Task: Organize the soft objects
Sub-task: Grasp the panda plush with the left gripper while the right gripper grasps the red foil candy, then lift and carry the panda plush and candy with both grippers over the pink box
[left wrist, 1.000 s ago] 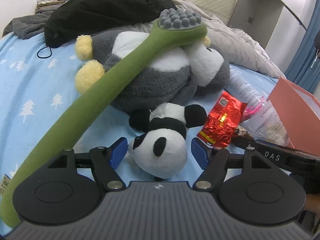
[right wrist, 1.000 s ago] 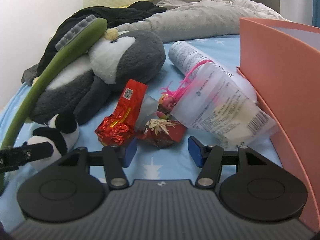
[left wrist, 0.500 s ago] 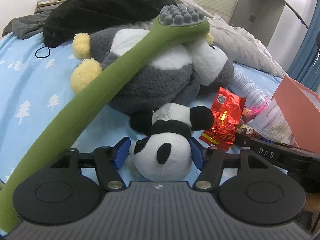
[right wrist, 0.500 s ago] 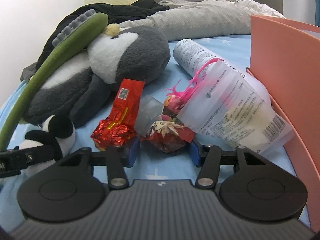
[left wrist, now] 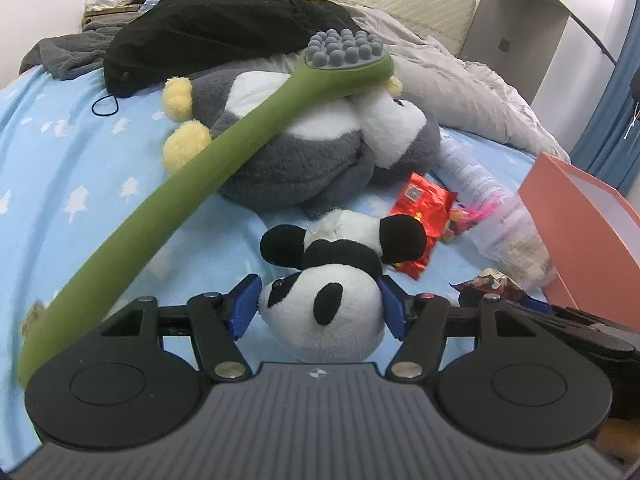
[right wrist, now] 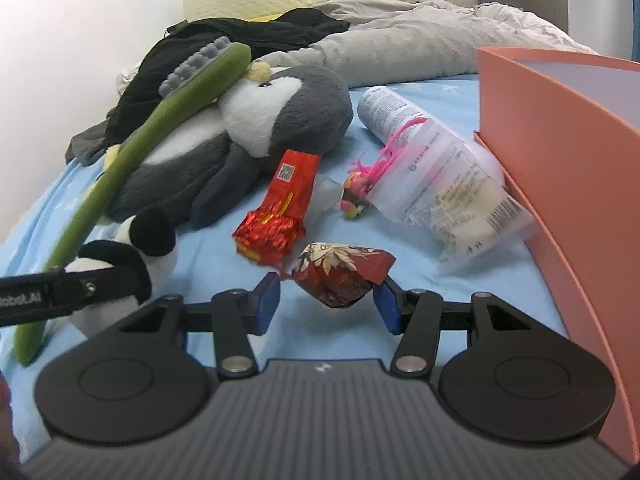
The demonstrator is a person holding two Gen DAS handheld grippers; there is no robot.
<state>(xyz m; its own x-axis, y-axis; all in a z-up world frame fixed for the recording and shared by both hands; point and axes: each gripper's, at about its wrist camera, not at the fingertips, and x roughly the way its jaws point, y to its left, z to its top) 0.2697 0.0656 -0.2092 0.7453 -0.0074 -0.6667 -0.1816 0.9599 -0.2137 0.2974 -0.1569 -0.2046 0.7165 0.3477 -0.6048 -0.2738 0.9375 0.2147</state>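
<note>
A small black-and-white panda plush (left wrist: 340, 248) sits head-first between the blue pads of my left gripper (left wrist: 320, 307), which is shut on its white head. In the right wrist view my right gripper (right wrist: 326, 304) is shut on a dark red printed snack packet (right wrist: 340, 276), held just off the blue sheet. Behind them lies a big grey-and-white penguin plush (left wrist: 312, 152) with yellow feet. A long green massage brush (left wrist: 200, 176) leans across it. The panda (right wrist: 152, 232) also shows at the left of the right wrist view.
A red foil packet (right wrist: 280, 208), a pink tasselled toy (right wrist: 372, 176) and a clear printed plastic bag (right wrist: 436, 184) lie on the sheet. An open salmon-pink box (right wrist: 560, 140) stands at the right. A black garment (left wrist: 208, 24) and a grey duvet (left wrist: 460, 92) are piled behind.
My left jaws closed from wide around the panda onto its head. My right jaws closed on the dark red packet, which now sits apart from the red foil packet and the bag.
</note>
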